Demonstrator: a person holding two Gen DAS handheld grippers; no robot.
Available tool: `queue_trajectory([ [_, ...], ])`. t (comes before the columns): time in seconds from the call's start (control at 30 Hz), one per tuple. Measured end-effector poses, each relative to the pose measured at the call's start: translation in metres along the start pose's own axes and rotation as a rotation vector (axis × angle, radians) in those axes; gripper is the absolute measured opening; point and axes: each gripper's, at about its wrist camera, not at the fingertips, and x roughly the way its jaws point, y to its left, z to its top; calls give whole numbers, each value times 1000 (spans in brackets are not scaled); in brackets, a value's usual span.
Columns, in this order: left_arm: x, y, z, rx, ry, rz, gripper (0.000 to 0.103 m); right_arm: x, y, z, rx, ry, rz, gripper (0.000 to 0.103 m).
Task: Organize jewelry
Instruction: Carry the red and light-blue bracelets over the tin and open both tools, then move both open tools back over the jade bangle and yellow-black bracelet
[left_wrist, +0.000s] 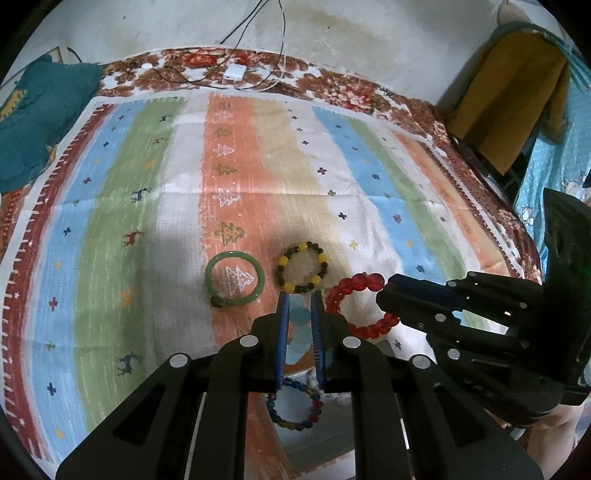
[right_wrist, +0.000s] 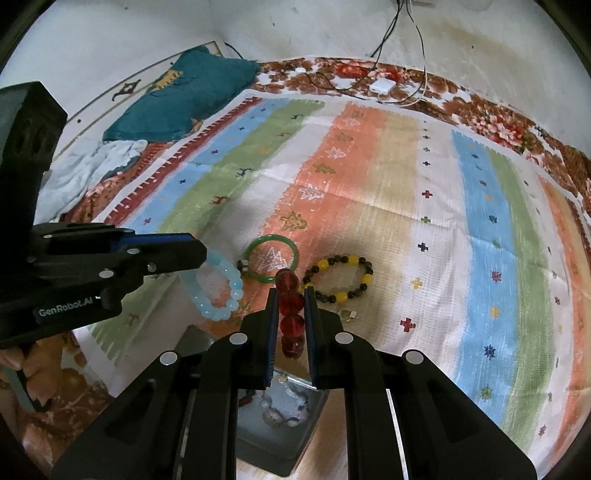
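My left gripper (left_wrist: 299, 297) is shut on a pale blue bead bracelet (left_wrist: 300, 332) and holds it above the cloth; the bracelet also shows in the right wrist view (right_wrist: 221, 288). My right gripper (right_wrist: 291, 293) is shut on a red bead bracelet (right_wrist: 291, 314), which also shows in the left wrist view (left_wrist: 354, 306). A green bangle (left_wrist: 234, 282) and a yellow-and-dark bead bracelet (left_wrist: 302, 267) lie on the striped cloth (left_wrist: 147, 221) just ahead of both grippers. A grey box (right_wrist: 280, 424) below the grippers holds a multicoloured bead bracelet (left_wrist: 293, 406).
A teal cushion (left_wrist: 40, 122) lies at the far left. A white charger (left_wrist: 233, 72) with cables sits at the back edge by the wall. A mustard cloth (left_wrist: 513, 99) hangs at the right. A small metal clasp (right_wrist: 348, 315) lies near the yellow bracelet.
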Motion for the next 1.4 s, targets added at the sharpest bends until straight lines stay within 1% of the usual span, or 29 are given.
queue_trajectory([
  [0.27,-15,0,-10,-10,-22,-13,11,-20,8,-10,-11,-29,20,14],
  [0.47,-26,-6,-22,-3,-38,-30,11,-28,13,-22,-19,-31,35,14],
  [0.67,-26,-18,-36,27,-20,-37,11,-30,16,-36,-24,-13,41,14],
  [0.8,-27,-21,-43,26,-8,-46,11,-30,16,-44,-21,1,47,14],
  [0.9,-22,-23,-48,24,15,-48,12,-28,14,-48,-8,18,60,14],
  [0.93,-21,-21,-48,13,20,-45,18,-27,13,-49,-6,23,63,16],
  [0.97,-19,-18,-47,0,25,-37,38,-26,11,-49,4,29,55,27],
  [1.0,-19,-16,-47,-9,23,-24,46,-26,9,-49,14,25,41,38],
  [1.03,-21,-13,-46,-15,5,5,49,-28,6,-49,22,13,30,52],
  [1.1,-22,-6,-44,-25,-8,30,50,-28,0,-46,42,-2,17,52],
  [1.2,-18,6,-41,-66,-4,45,56,-22,-11,-44,80,13,7,52],
  [1.27,-13,14,-39,-84,5,71,63,-17,-16,-42,95,19,-1,55],
  [1.33,-10,20,-36,-100,7,87,66,-12,-22,-38,111,24,-7,58],
  [1.4,-6,25,-33,-112,12,94,69,-9,-27,-35,126,27,-15,59],
])
